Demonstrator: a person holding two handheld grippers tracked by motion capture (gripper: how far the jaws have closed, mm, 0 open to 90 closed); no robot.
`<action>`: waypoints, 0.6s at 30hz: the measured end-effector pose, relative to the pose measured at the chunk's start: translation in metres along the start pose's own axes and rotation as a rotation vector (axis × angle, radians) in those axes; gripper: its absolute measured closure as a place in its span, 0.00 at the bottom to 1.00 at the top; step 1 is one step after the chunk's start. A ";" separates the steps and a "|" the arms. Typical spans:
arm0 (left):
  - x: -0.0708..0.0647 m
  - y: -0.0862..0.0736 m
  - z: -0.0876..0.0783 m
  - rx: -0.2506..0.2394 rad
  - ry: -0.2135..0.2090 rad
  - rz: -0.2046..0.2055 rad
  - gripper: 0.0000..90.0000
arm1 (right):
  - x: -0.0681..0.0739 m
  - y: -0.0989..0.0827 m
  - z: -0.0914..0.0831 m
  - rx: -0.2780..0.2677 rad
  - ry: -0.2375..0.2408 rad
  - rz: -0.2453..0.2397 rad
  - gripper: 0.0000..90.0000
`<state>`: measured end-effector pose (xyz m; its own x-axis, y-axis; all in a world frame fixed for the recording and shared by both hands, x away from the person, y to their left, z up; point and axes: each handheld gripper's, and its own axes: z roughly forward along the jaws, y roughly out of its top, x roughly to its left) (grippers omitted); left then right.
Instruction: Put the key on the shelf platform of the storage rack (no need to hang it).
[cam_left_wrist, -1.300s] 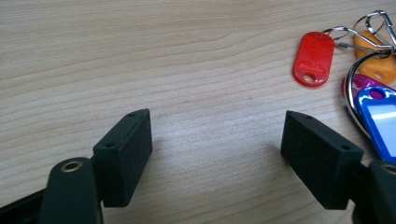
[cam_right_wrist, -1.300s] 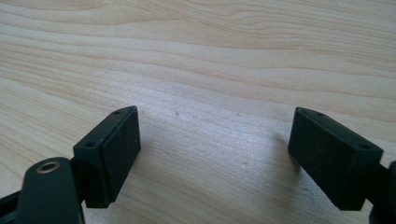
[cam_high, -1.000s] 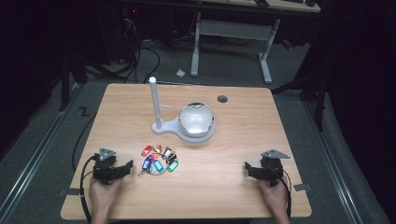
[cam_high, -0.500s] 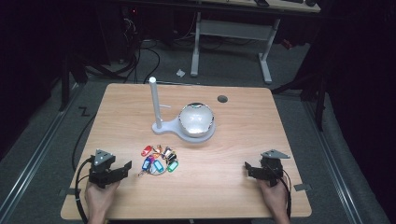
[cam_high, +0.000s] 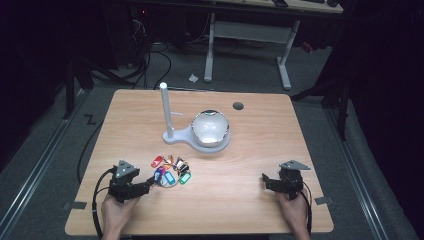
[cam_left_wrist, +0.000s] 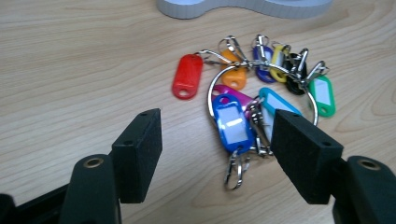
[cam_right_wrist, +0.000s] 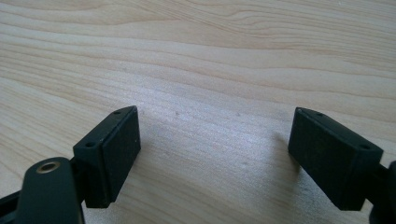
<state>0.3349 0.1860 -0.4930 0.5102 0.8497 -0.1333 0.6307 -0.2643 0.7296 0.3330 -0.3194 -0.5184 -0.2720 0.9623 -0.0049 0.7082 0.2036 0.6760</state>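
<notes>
Dark floor and cables all around, and my wooden counter (cam_high: 260, 150) sits lit in the middle of it. My left gripper (cam_high: 150, 184) has come in from the near left corner toward the bunch of key tags (cam_high: 171, 170), which lies a little left of centre toward the near edge, in front of the white stand (cam_high: 172, 131) with its dome. My left jaws have just been closing a touch, yet they are parted wide, and in the left gripper view the blue tag (cam_left_wrist: 231, 122) and the big ring (cam_left_wrist: 261, 93) lie just beyond the gap, nothing pressed yet. So I judge the approach nearly done; the pinch comes next, likely on the ring or a tag. My right gripper (cam_high: 266, 181) waits by the near right corner, jaws spread over bare wood, holding nothing.
</notes>
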 end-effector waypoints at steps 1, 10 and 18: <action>-0.002 0.001 0.001 0.004 0.000 0.011 0.39 | 0.000 0.000 0.000 0.000 0.000 0.000 0.19; -0.022 0.012 0.020 0.047 -0.001 0.091 0.47 | 0.000 0.000 0.000 0.000 -0.001 -0.001 0.19; -0.028 0.015 0.032 0.077 0.007 0.098 0.52 | 0.000 0.000 0.000 0.000 0.001 -0.006 0.19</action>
<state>0.3492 0.1438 -0.4995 0.5674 0.8213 -0.0593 0.6214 -0.3798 0.6853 0.3325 -0.3195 -0.5184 -0.2770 0.9608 -0.0080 0.7066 0.2093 0.6760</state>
